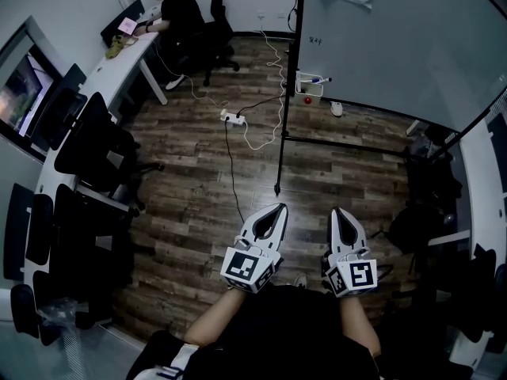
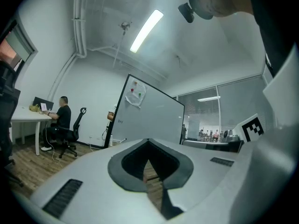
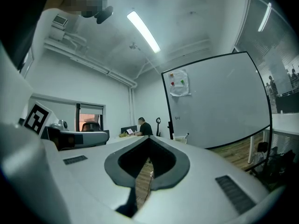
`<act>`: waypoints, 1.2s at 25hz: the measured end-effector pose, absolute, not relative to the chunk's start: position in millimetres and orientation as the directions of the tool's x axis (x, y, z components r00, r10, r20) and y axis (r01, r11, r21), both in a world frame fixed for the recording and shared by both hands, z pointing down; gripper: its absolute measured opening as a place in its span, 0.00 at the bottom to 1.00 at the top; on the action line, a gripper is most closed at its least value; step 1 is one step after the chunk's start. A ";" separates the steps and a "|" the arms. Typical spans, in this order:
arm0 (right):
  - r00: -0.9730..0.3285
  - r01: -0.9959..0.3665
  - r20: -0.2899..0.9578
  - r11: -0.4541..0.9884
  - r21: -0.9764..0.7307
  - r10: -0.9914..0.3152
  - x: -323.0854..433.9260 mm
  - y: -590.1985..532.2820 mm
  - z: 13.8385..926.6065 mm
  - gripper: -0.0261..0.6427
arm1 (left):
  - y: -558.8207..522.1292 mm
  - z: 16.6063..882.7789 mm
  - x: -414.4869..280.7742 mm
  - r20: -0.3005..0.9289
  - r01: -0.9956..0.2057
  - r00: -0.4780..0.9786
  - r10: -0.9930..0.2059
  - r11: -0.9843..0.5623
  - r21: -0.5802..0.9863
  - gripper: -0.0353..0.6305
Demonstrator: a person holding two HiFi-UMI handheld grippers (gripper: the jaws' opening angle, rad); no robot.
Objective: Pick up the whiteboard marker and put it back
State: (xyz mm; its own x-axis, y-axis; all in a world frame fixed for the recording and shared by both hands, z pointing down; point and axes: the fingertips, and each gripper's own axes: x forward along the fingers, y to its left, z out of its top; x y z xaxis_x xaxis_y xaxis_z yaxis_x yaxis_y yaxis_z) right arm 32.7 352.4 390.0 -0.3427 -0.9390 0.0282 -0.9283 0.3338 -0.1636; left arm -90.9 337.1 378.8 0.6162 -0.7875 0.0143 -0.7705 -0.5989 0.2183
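Two closed hand-held grippers [image 1: 280, 207] [image 1: 336, 210] hover; marker [image 1: 319, 79] distant.

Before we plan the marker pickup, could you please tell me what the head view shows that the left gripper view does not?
Only the head view: a white power strip and cables on the floor, and the whiteboard marker plainly lying in its tray. Only the left gripper view: the ceiling light and a glass partition in the background. Both: the whiteboard and a seated person at a desk.
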 end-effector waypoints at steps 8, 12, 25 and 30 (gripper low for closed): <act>-0.312 -0.939 0.042 0.302 -0.164 -0.949 12.4 351.9 389.4 0.06 | 333.1 380.7 -114.9 0.015 -0.753 0.637 -0.771 -0.618 0.227 0.06; -0.284 -0.949 0.047 0.274 -0.157 -0.958 4.6 353.8 392.2 0.06 | 337.3 384.3 -119.8 0.006 -0.722 0.671 -0.742 -0.651 0.235 0.06; -0.227 -0.957 0.031 0.217 -0.195 -0.973 5.7 332.6 395.1 0.06 | 314.4 391.8 -118.4 0.028 -0.705 0.693 -0.720 -0.669 0.235 0.06; -0.231 -0.952 0.027 0.220 -0.213 -0.973 16.1 301.7 402.5 0.06 | 287.8 396.3 -106.7 0.036 -0.705 0.696 -0.717 -0.674 0.220 0.06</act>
